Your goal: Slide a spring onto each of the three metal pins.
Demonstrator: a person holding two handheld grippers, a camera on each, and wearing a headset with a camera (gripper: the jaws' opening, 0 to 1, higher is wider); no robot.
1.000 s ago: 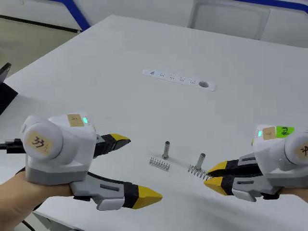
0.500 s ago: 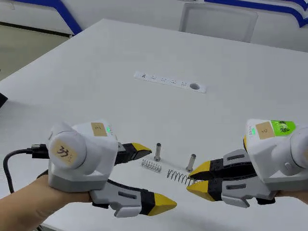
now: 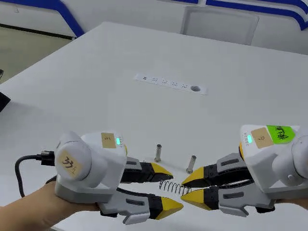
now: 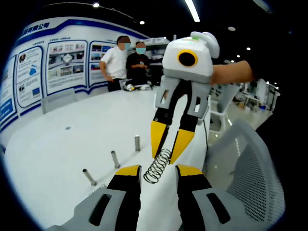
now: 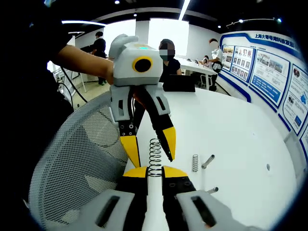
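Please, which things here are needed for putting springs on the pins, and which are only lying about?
For the job:
- the spring held in the jaws of the right gripper
- a second spring lying on the table
- three pins

Lying about:
- the power strip
- the chair beyond the table

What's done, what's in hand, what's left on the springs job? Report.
Done: nothing; all three pins stand bare. In hand: the right gripper is shut on one spring, whose free end sits between the open left gripper's jaws. Left: all three pins need springs; a second spring lies on the table beside a pin.
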